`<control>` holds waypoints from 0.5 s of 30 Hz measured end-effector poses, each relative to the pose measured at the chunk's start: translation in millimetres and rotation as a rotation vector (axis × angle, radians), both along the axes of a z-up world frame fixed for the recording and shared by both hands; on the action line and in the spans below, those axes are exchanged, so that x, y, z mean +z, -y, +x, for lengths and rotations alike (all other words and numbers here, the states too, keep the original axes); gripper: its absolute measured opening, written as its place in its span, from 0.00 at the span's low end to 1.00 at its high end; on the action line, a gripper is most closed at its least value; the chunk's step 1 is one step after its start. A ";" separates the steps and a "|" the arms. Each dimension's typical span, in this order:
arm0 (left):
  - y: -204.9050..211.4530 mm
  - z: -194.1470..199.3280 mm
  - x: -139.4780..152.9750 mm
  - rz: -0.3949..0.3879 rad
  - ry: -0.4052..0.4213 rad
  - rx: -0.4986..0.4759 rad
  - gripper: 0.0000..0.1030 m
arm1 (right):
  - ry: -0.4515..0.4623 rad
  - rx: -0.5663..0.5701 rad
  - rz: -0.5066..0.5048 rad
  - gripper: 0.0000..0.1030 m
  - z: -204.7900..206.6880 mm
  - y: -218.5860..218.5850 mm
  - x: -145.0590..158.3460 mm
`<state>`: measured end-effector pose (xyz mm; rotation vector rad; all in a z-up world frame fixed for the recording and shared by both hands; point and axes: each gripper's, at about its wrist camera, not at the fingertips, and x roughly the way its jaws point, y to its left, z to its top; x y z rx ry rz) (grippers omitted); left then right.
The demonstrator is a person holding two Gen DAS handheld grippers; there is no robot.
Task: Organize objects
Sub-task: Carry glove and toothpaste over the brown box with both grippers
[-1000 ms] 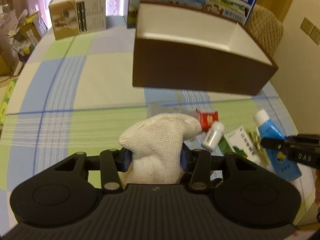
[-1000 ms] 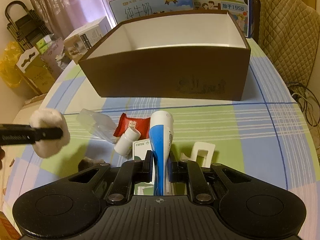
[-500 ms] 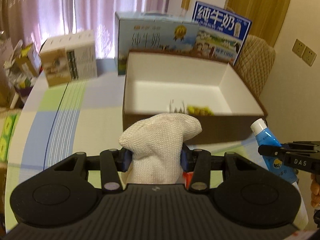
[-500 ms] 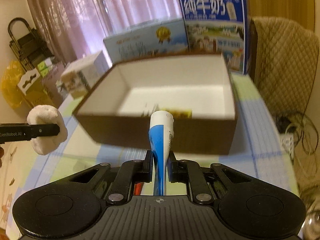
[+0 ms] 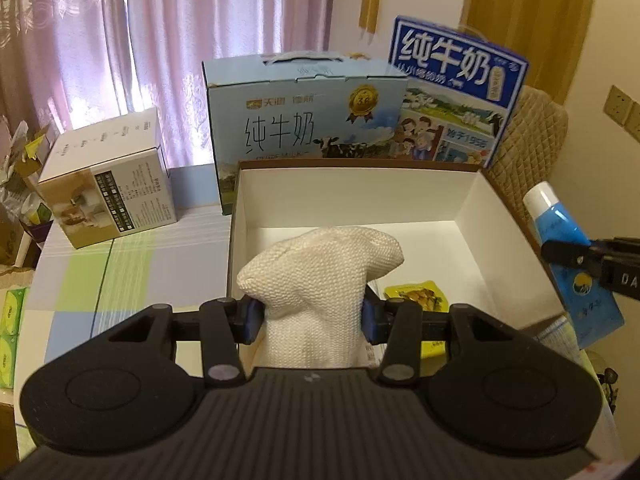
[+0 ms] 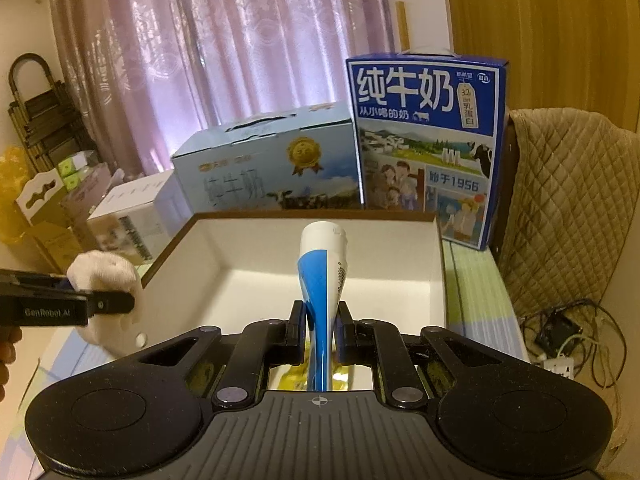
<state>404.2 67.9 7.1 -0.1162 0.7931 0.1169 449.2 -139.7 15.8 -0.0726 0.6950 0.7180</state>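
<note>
Box [image 5: 472, 200] sits below both grippers: left fingers [image 5: 250, 316] pinching cloth [image 5: 320, 276], right fingers [image 6: 294, 330] pinching tube [image 6: 320, 280].

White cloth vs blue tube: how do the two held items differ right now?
The white cloth is soft, knitted and bunched wide; the blue tube is smooth, slim and tapered, blue and white.
The left gripper is shut on the cloth with its fingers set wide; the right gripper pinches the tube with its fingers close together.
Shared: both are clamped and held up at the open brown box, neither released.
</note>
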 end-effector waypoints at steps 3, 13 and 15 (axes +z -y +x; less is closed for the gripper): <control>-2.6 18.6 -10.2 -0.003 -0.028 0.000 0.41 | 0.001 -0.012 -0.014 0.10 12.7 -7.0 -5.2; -2.7 59.4 -48.6 0.007 -0.132 -0.012 0.41 | -0.042 -0.049 -0.084 0.10 49.5 -17.7 -38.8; -0.1 63.7 -54.4 0.016 -0.148 -0.022 0.41 | -0.056 -0.057 -0.098 0.10 53.7 -17.2 -46.6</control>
